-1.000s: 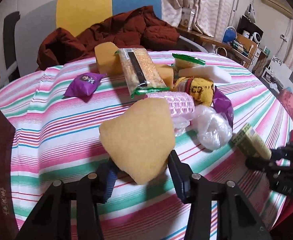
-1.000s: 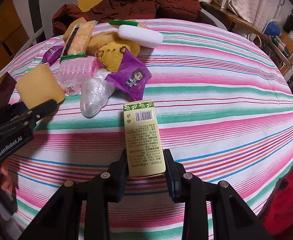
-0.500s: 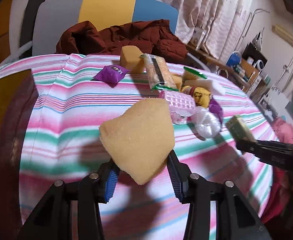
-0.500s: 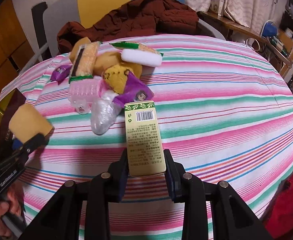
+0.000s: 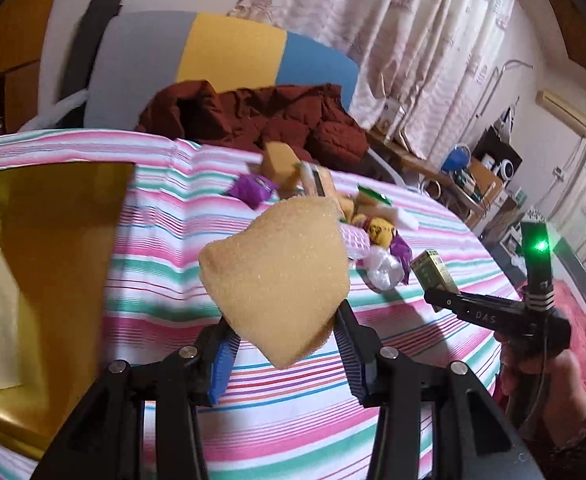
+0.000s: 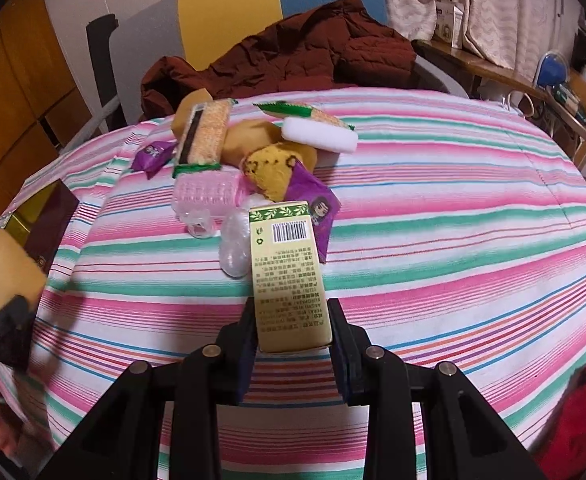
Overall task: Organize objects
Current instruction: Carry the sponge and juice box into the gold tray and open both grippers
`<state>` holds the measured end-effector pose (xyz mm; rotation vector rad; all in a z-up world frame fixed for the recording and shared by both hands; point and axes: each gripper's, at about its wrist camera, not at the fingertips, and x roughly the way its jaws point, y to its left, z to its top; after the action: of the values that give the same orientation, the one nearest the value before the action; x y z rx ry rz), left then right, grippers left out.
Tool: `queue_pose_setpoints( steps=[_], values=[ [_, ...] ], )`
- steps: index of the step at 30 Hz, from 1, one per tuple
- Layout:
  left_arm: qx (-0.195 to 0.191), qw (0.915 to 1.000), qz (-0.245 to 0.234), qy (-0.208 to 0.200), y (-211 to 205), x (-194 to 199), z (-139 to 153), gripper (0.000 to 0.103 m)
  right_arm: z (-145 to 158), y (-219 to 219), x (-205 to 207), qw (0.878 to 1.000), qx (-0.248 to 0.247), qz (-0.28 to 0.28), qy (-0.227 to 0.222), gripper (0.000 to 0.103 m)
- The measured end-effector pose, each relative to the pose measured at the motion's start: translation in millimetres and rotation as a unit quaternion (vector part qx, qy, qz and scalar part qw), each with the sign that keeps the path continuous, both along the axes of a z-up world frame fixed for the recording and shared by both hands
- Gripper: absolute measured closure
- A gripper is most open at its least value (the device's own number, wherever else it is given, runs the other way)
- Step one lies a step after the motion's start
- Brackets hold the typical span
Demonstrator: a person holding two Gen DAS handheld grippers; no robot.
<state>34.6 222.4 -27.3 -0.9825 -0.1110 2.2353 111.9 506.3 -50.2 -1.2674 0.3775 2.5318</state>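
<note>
Over striped table, gold tray [image 5: 65, 200] at 9 o'clock | left gripper [image 5: 283, 344] clamps sponge [image 5: 277, 280]: light, squashy, pinch bottom corner | right gripper [image 6: 293, 340] clamps box [image 6: 289, 276]: stiff, light, grip sides

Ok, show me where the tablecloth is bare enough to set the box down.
Bare striped tablecloth runs right of the purple snack packet to the table edge, and in front of the pile toward the right gripper. The crowded part is the far left: sponges, wafer pack, pink curler, white foam roll.
</note>
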Motion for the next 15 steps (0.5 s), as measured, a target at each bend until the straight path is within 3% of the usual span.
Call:
queue_pose_setpoints(
  steps=[15],
  values=[
    [0.033, 0.9966, 0.075, -0.004, -95.2, 3.5, 10.7, 0.057, 17.0, -64.4, 1.1, 0.990, 0.056, 0.095, 0.084, 0.070]
  ],
)
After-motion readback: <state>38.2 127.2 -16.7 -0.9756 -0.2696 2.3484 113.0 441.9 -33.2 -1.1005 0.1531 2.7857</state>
